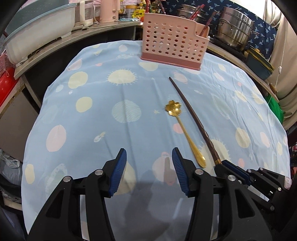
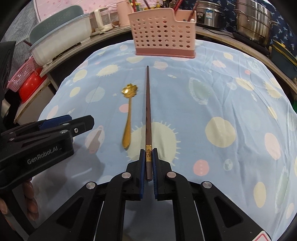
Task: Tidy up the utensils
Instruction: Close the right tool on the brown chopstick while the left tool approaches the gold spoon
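A dark brown chopstick point(image 2: 148, 103) lies on the blue patterned cloth, pointing toward a pink perforated utensil holder point(image 2: 163, 35) at the far edge. My right gripper point(image 2: 148, 157) is shut on the chopstick's near end, at its gold band. In the left wrist view the same chopstick point(image 1: 193, 118) runs into the right gripper point(image 1: 225, 165) at the lower right. A gold spoon point(image 1: 182, 129) with a flower-shaped bowl lies just left of the chopstick; in the right wrist view this spoon point(image 2: 128, 115) sits apart from it. My left gripper point(image 1: 149, 158) stands open above the cloth, left of the spoon's handle, holding nothing.
The utensil holder point(image 1: 173, 41) holds several chopsticks in its right compartment. Behind the table a counter carries a white and teal basin point(image 1: 37, 27), a pink kettle point(image 1: 109, 11) and steel pots point(image 1: 233, 29). A red bowl and pink basket point(image 2: 27, 81) sit at the left.
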Tool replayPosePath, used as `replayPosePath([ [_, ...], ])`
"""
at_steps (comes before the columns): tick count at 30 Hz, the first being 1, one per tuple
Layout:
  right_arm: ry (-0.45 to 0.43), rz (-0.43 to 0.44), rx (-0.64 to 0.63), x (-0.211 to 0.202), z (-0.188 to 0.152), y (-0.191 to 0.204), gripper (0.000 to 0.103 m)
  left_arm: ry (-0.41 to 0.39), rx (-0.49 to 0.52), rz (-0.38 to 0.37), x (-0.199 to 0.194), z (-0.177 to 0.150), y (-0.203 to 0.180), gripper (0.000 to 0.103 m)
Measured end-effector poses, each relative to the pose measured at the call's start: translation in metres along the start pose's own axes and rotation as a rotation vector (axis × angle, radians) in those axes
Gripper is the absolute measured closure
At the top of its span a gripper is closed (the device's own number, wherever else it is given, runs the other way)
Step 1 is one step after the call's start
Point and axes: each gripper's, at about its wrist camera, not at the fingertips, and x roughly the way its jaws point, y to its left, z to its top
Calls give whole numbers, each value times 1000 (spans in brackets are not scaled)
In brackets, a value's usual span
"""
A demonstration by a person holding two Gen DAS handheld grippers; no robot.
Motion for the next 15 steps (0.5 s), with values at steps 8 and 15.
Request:
replayPosePath([
  [8, -8, -25, 62, -7, -2, -23, 96, 14, 46, -62, 6, 0, -30, 42],
  [15, -3, -31, 88, -9, -5, -34, 96, 49, 73, -57, 26, -4, -46, 43],
])
